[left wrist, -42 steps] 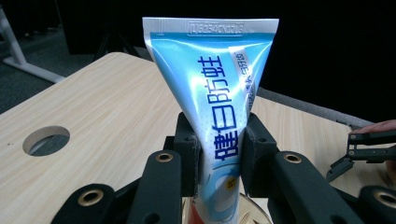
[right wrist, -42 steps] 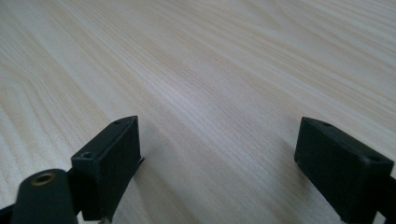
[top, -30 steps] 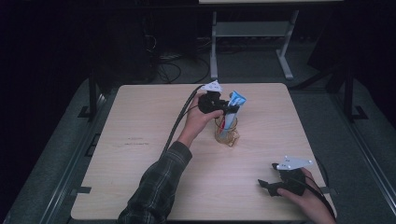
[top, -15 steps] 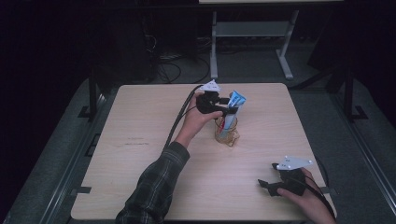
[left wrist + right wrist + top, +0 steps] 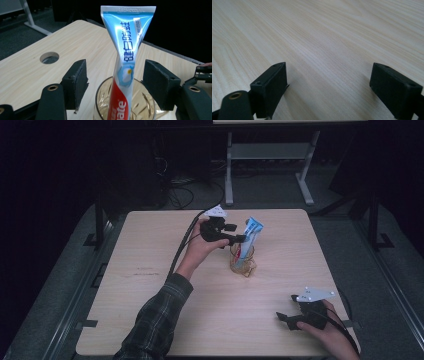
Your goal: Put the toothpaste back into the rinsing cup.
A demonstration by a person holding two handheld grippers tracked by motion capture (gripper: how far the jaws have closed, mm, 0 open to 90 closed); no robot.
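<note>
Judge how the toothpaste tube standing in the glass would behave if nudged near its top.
The toothpaste tube leans on the rim of the glass, so it would probably pivot rather than fall. Its flat crimped end looks soft and likely bends. The glass might tip.

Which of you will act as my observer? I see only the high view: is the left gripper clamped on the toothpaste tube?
Observer: No. The left gripper has its pads apart on either side of the toothpaste tube, not touching it; its jaws have just been opening.
Operator: What keeps the tube up?
Observer: Its lower end sits inside a clear glass cup, and it leans slightly.
Operator: And the right gripper?
Observer: The right gripper is open, with nothing between its pads but the bare wooden table.
</note>
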